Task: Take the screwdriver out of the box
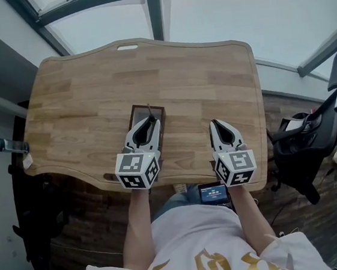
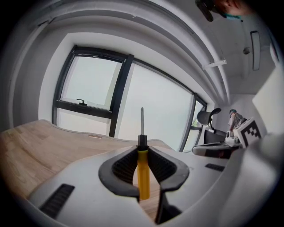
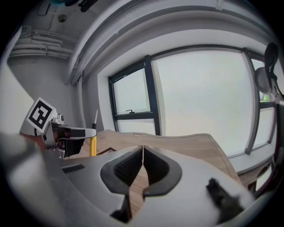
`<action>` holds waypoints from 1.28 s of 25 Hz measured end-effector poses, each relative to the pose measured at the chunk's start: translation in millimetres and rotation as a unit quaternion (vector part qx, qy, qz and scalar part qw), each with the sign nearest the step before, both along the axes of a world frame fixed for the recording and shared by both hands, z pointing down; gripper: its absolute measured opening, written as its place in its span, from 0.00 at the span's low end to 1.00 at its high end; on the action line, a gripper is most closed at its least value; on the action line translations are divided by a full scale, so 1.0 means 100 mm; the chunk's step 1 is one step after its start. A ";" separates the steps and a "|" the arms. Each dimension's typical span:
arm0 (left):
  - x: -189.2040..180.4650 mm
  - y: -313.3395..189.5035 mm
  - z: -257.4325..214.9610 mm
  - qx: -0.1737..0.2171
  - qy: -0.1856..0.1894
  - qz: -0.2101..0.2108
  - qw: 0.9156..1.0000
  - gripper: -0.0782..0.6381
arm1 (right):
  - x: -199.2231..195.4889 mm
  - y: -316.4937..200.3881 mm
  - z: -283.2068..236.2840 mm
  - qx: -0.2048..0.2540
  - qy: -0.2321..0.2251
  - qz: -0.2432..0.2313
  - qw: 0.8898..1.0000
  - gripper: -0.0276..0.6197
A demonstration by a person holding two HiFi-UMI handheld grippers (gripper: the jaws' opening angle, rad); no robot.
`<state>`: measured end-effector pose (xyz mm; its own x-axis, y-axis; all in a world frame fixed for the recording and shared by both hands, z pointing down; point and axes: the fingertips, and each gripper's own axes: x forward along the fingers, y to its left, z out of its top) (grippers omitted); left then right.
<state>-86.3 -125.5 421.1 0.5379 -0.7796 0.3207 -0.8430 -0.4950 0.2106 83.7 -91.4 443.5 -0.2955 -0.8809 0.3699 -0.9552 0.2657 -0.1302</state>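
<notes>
A yellow-handled screwdriver (image 2: 143,173) with a black collar and a thin metal shaft stands upright between the pads of my left gripper (image 2: 142,153), which is shut on its handle. In the head view the left gripper (image 1: 149,121) hovers over the dark brown box (image 1: 158,112) near the wooden table's (image 1: 91,92) front edge, with the shaft (image 1: 150,109) poking out past the fingertips. My right gripper (image 1: 216,123) is to the right of the box over bare wood, shut with nothing between its pads (image 3: 133,166). From the right gripper view the screwdriver (image 3: 93,145) hangs in the left gripper (image 3: 73,132).
A black office chair (image 1: 305,140) stands off the table's right side. A bottle (image 1: 9,145) sticks out at the table's left edge. A small device with a lit screen (image 1: 213,193) lies on the person's lap. Big windows rise behind the table's far edge.
</notes>
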 end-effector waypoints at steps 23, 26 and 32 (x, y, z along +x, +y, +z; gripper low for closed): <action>0.36 0.55 -0.44 0.038 -0.020 -0.009 0.999 0.22 | 0.39 0.49 -0.53 0.062 0.028 0.018 0.998 0.09; 0.43 0.68 -0.54 0.044 -0.014 -0.012 0.999 0.22 | 0.45 0.56 -0.64 0.082 0.010 0.021 0.996 0.09; 0.51 0.88 -0.58 0.056 -0.021 -0.022 0.998 0.22 | 0.35 0.76 -0.71 0.098 0.049 -0.003 0.994 0.09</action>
